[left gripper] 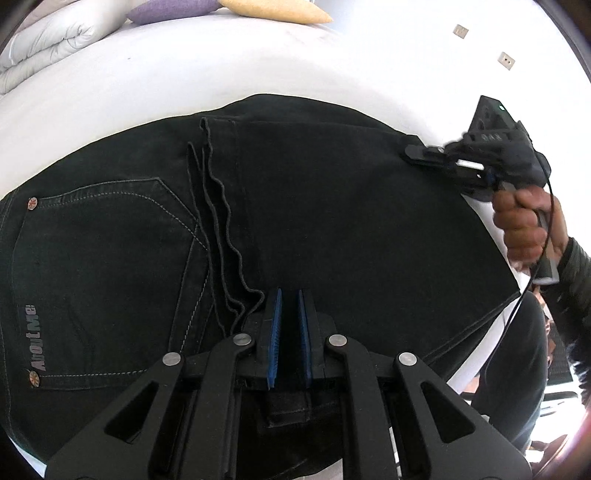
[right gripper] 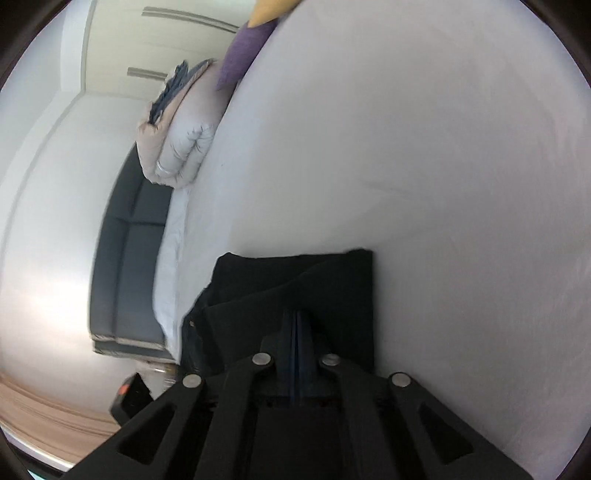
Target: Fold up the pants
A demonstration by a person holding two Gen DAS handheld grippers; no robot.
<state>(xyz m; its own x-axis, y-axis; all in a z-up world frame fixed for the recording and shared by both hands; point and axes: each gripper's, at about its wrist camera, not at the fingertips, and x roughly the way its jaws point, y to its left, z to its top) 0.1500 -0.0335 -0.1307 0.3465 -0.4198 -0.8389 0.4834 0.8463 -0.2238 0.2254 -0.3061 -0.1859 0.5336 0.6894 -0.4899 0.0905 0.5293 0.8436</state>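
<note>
Black jeans (left gripper: 314,206) lie folded on a white bed (left gripper: 184,74), the back pocket with a logo at the left and the hems lying across the middle. My left gripper (left gripper: 290,295) hovers over the near edge of the pants with a narrow gap between its blue pads (left gripper: 275,325), and nothing shows between them. My right gripper (left gripper: 410,153) is held by a hand at the pants' far right corner and looks shut on the fabric edge. In the right wrist view the right gripper (right gripper: 295,317) is shut, over the black pants (right gripper: 332,280).
A folded white duvet (left gripper: 48,40), a purple cushion (left gripper: 173,9) and a yellow cushion (left gripper: 280,11) lie at the head of the bed. A dark sofa (right gripper: 129,258) stands beside the bed. The person's legs (left gripper: 517,369) are at the right.
</note>
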